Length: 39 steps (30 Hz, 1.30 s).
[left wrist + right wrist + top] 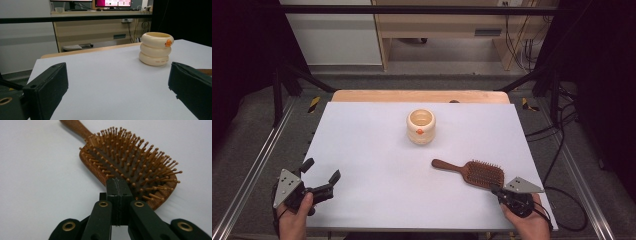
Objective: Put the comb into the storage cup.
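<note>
Right tongs [117, 187] are pressed fully together with nothing between them, tips sitting right at the near edge of the hairbrush [130, 167] head, over the bristles. Whether the tips actually touch the bristles is hard to call from the right gripper view; the high view is too small to settle it.

Hairbrush [472, 171] lies bristles-up on the right side of the counter [377, 150], handle pointing toward the middle, head nearest the right hand [527, 222]. Cream ringed cup [420, 126] with an orange duck-like mark stands upright further back near the centre, well apart from the brush.

Left tongs [314, 182] are spread wide and empty, low at the front-left corner of the counter, aimed roughly toward the cup [155, 48].

Risks from here, as a judgement:
- Tongs pressed together can't pick anything up. Pushing in like this would just shove the brush across the smooth sheet or spin it about the head.
- If they spread now and bite on the bristles, the grip is soft and springy, so the brush likely tilts or slips out on lift.
- A grab at the wide head may exceed the span or catch one edge only, leaving the handle end to swing down.
- Brush sits near the counter's front-right edge; a stray nudge outward could send it off.

Safer bet: back off, spread, take the handle or the head's wooden sides.
</note>
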### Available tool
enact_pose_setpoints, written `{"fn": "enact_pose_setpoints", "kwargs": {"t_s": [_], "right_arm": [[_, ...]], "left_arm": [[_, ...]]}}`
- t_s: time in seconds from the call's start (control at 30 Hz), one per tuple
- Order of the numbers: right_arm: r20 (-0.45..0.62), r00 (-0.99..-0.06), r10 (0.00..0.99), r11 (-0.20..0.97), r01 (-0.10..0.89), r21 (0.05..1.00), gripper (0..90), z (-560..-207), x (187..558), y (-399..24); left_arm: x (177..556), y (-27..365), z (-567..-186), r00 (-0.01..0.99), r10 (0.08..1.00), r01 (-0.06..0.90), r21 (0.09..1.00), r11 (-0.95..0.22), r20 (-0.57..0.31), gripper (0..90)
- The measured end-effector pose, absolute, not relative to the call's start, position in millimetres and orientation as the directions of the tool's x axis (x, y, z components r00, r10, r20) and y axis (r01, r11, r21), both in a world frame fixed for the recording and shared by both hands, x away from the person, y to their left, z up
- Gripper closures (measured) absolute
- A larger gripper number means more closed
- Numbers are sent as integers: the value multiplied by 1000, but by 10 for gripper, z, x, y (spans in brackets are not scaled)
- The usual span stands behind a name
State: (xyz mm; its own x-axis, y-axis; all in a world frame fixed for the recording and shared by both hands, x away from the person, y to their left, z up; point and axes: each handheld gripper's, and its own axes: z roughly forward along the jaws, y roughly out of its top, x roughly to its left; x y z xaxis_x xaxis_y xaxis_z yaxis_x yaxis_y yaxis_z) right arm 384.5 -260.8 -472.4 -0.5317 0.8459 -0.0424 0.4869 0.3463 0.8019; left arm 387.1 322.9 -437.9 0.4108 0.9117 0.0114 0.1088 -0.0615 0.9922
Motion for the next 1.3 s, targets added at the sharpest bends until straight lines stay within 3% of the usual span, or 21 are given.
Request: {"fn": "enact_pose_setpoints", "kwargs": {"t_s": [1.3], "right_arm": [[-60, -451, 890, 297, 476, 828, 900, -4723, 4084, -2676]], "left_arm": [[3901, 3214, -4392, 419, 908, 120, 990, -74, 17, 31]]}}
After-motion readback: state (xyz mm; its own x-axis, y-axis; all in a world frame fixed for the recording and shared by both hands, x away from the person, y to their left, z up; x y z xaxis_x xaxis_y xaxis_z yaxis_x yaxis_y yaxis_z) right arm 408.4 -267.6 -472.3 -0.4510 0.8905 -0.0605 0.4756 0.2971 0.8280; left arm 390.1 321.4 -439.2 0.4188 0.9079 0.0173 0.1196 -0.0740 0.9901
